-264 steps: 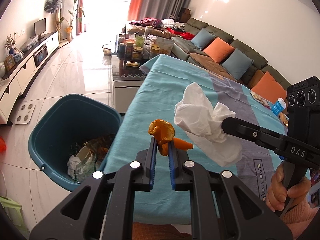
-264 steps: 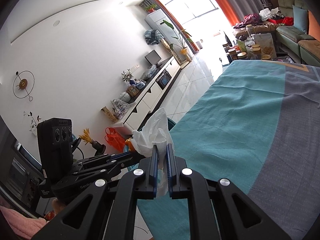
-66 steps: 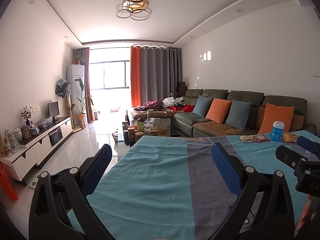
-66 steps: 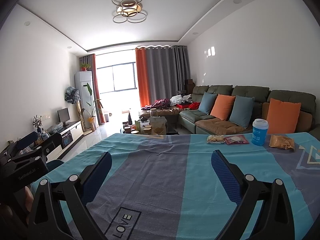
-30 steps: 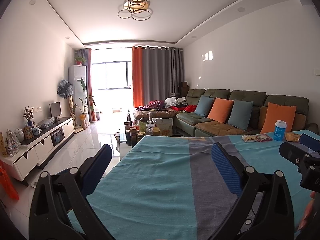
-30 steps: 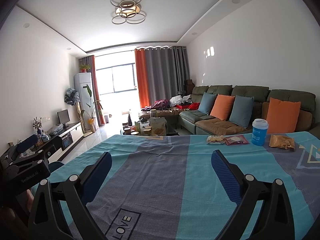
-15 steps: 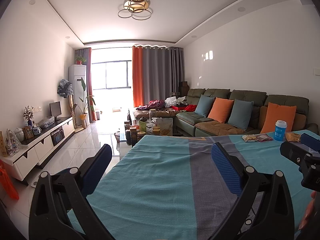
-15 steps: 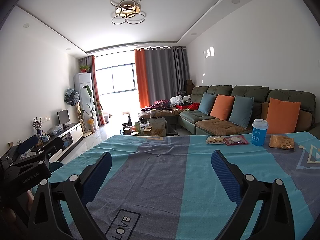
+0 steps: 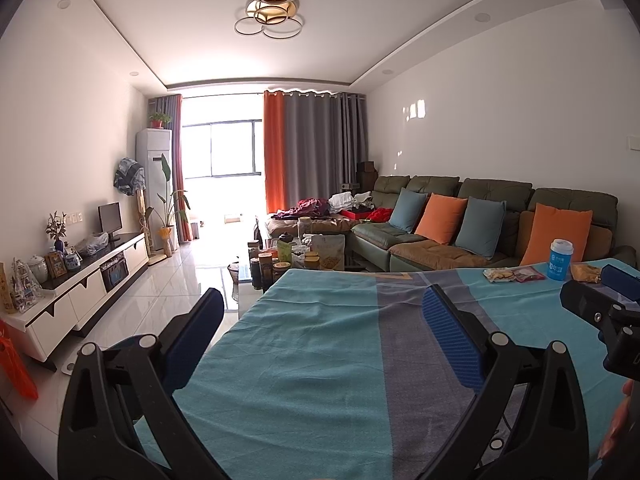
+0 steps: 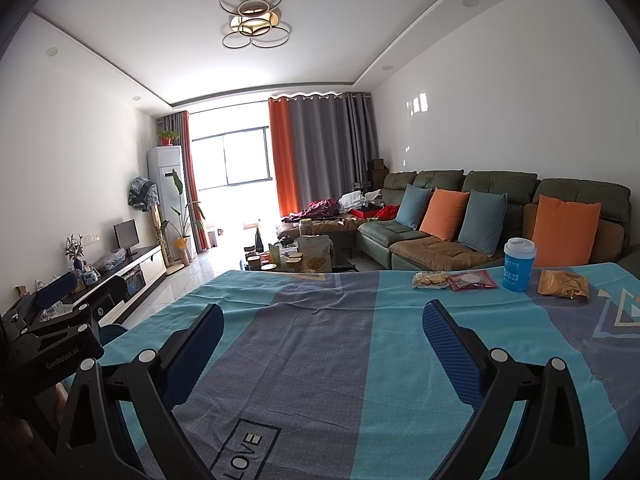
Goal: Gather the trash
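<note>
Both grippers hover level over a table spread with a teal and grey cloth (image 9: 320,360) (image 10: 320,360). My left gripper (image 9: 320,320) is open and holds nothing. My right gripper (image 10: 320,324) is open and holds nothing too. At the far right of the table lie several snack packets: a yellow one (image 10: 430,280) (image 9: 498,275), a red one (image 10: 472,281) (image 9: 529,274) and an orange-brown one (image 10: 563,285) (image 9: 585,272). A blue cup with a white lid (image 10: 518,265) (image 9: 560,260) stands among them. A sliver of the teal bin's rim (image 10: 112,332) shows at the table's left edge.
A green sofa (image 10: 480,216) with orange and blue cushions runs along the right wall. A cluttered coffee table (image 9: 296,256) stands beyond the table's far end. A white TV cabinet (image 9: 80,288) lines the left wall, with tiled floor (image 9: 180,280) between.
8.8 s ago the left gripper was shut on orange peel and the right on a white tissue, beside the bin. Both are open and empty now; no movement over the last second.
</note>
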Motion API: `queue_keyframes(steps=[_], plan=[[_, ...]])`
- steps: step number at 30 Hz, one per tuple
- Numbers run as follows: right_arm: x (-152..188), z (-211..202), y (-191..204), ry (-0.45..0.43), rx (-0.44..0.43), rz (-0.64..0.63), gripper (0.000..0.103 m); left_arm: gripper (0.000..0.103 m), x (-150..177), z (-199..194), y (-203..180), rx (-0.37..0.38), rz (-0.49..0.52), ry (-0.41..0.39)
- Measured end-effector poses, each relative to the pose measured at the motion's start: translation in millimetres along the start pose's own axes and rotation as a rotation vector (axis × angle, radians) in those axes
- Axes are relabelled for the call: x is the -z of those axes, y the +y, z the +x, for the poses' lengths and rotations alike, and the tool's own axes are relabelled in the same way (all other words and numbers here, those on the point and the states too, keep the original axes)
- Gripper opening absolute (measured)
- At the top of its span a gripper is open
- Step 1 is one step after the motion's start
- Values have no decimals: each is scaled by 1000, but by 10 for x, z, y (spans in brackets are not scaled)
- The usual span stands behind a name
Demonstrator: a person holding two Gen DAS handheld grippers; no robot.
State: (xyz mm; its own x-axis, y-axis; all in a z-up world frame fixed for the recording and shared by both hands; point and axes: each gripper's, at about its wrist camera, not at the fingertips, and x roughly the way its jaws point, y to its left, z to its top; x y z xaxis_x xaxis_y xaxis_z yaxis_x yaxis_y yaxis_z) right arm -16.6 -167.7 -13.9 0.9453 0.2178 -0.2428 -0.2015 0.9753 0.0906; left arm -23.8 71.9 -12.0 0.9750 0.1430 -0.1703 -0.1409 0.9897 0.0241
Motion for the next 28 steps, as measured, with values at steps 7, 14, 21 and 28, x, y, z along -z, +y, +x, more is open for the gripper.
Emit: queue_keyframes(steps=[7,14,21,28], plan=[[1,2,-2,1,-1,0,96,98,31,24,-2,2,0,1],[2,-10,1,1,3,2,96,98,68,36,-21,15,3,6],[11,-4,-15,5,6,4,96,98,81,100,-107,53,17,44],[17,95,-246,84,54,15,96,98,125,620,-149,144,10,268]])
